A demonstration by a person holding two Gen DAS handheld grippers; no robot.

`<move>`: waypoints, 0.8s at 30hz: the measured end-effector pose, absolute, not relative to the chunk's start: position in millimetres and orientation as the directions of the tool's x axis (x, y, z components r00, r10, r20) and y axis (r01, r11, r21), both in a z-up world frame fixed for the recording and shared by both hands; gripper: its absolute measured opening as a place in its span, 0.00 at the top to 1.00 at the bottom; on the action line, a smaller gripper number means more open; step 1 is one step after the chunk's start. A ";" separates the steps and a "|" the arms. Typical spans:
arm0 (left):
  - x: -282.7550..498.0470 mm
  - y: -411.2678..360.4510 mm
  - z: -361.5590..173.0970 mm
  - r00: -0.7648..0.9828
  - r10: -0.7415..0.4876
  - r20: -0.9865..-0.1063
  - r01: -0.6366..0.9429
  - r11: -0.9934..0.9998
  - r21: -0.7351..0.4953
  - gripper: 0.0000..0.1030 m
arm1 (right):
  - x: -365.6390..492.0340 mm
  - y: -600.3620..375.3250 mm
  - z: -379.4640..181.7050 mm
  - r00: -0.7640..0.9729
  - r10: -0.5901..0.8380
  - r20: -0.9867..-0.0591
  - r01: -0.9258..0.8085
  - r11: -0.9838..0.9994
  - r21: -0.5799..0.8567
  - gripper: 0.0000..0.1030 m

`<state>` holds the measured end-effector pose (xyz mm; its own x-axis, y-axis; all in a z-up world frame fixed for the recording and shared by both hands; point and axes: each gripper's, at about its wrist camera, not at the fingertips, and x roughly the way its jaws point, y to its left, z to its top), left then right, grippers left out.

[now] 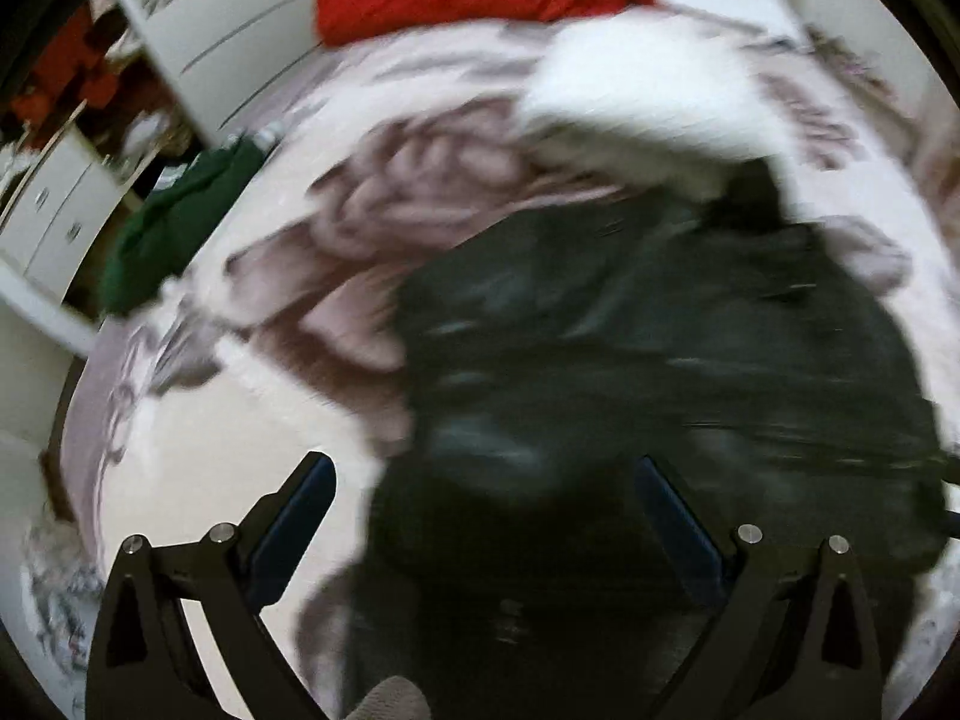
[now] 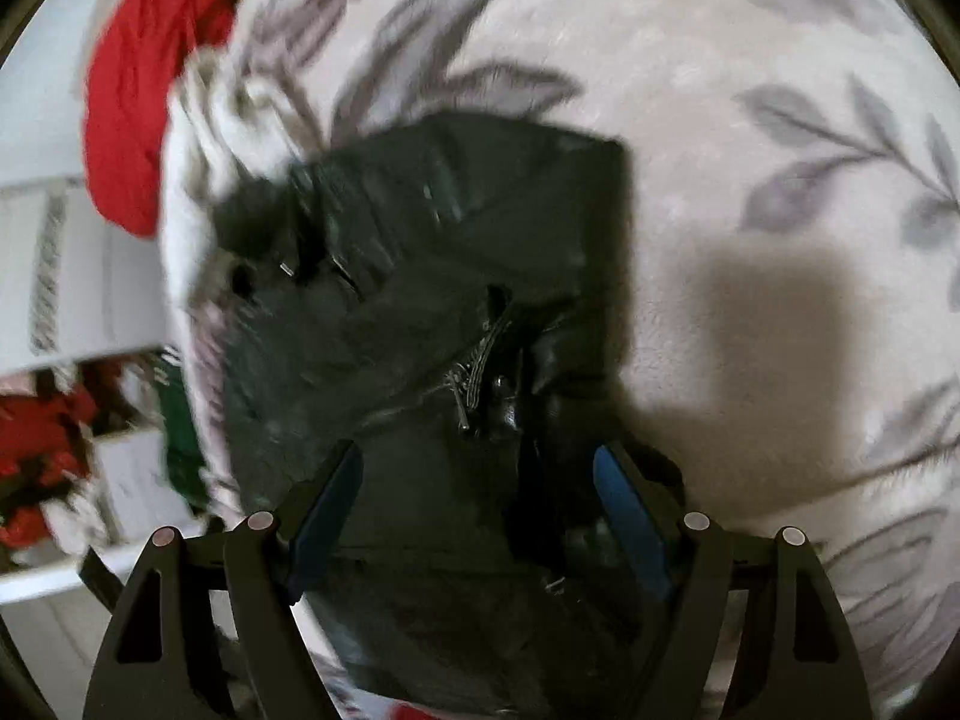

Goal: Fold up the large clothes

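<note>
Black jacket (image 2: 432, 276) on bedspread (image 2: 720, 90), btwn right gripper (image 2: 477, 474) jaws, unclenched, left gripper (image 1: 483, 483) wide, empty

A bed (image 2: 720, 90) covered with a pale blanket printed in grey leaves is seen. White drawers (image 1: 60, 222) and a white cabinet (image 1: 240, 18) are ranged beside it.

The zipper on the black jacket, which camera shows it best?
The right wrist view. There the zipper shows sharp, just ahead of the right claw, on the black jacket. In the left wrist view the jacket is blurred and no zipper can be made out.
</note>
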<state>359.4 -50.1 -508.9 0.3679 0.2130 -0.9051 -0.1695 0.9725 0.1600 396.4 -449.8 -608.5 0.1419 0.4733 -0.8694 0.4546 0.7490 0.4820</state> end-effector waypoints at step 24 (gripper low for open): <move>405.2 -12.3 -564.6 0.250 0.280 -0.927 -0.210 0.950 0.230 0.00 | 429.2 -474.0 -632.1 0.084 0.382 -0.920 0.383 0.840 0.384 0.83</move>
